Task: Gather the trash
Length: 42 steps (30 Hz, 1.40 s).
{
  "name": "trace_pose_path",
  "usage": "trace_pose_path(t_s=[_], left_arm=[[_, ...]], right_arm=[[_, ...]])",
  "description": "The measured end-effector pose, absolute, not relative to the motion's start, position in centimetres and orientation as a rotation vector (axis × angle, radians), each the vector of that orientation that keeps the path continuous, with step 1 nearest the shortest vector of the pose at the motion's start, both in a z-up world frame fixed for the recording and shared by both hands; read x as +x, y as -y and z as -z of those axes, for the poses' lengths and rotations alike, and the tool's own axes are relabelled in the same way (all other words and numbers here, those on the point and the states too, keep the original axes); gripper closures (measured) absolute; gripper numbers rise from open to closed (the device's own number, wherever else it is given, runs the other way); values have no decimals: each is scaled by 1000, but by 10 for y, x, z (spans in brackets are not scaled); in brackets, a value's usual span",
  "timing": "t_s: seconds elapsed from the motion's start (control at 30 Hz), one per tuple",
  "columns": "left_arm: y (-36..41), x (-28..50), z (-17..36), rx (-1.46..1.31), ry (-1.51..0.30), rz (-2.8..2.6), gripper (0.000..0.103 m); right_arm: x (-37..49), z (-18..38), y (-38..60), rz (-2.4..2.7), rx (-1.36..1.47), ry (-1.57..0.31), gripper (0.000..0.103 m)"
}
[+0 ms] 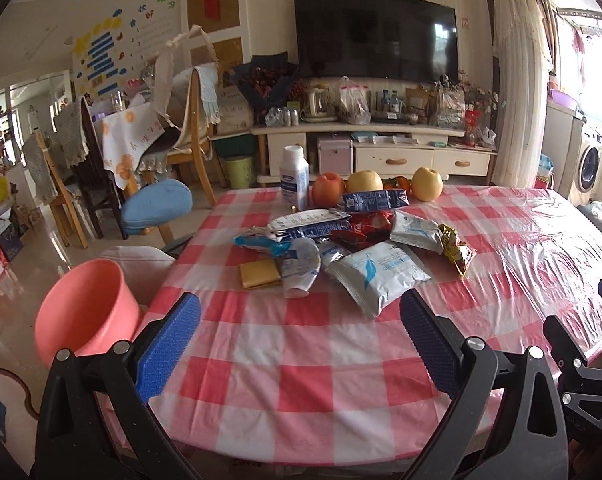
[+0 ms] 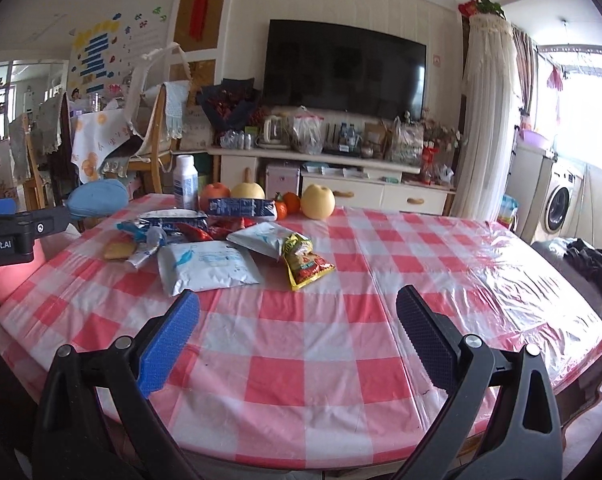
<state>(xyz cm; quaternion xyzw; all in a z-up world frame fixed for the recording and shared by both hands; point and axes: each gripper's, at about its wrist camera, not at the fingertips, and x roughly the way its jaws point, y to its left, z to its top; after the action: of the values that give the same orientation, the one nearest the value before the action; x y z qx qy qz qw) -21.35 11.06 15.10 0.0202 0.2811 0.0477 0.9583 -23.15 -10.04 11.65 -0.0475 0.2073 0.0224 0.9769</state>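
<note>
The trash is lying in a loose heap (image 1: 349,240) on the far-left part of the table (image 1: 301,360), which is wearing a red and white checked cloth under clear plastic. In the heap, a large grey-white pouch (image 1: 377,274) with a blue feather mark is sitting nearest to the camera. A second grey pouch (image 1: 415,232) is lying behind it, and a yellow and red snack wrapper (image 1: 457,250) is lying at the right edge of the heap, touching that second pouch. A blue and white carton (image 1: 375,200), flattened, is lying at the back of the heap. A small yellow packet (image 1: 259,274) is resting at the left side, just beside a crumpled white tube (image 1: 301,268).

Behind the heap, a white bottle (image 1: 294,178) is standing upright, and beside it are lying a red apple (image 1: 328,189) and two yellow pears (image 1: 427,183).

A pink bucket (image 1: 85,308) is standing off the left edge of the table, lower than the table top.

The left gripper (image 1: 301,340) is hovering above the near part of the cloth with its tongs wide apart and nothing between them. The right gripper (image 2: 299,338) is hovering likewise to the right of the heap, its tongs also wide apart and empty.

A dark television (image 2: 343,68) is hanging on the far wall.
</note>
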Motion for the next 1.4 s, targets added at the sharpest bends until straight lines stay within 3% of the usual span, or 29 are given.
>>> trace_pose_path(t_s=[0.83,1.4], left_arm=[[-128,-260,-161,33,-501,-199,5],[-111,-261,-157,76,-473,-181,5]], right_arm=[[-272,-132,98,-81,-104,-244,4],[-269,-130,108,-86,-75,-272,4]])
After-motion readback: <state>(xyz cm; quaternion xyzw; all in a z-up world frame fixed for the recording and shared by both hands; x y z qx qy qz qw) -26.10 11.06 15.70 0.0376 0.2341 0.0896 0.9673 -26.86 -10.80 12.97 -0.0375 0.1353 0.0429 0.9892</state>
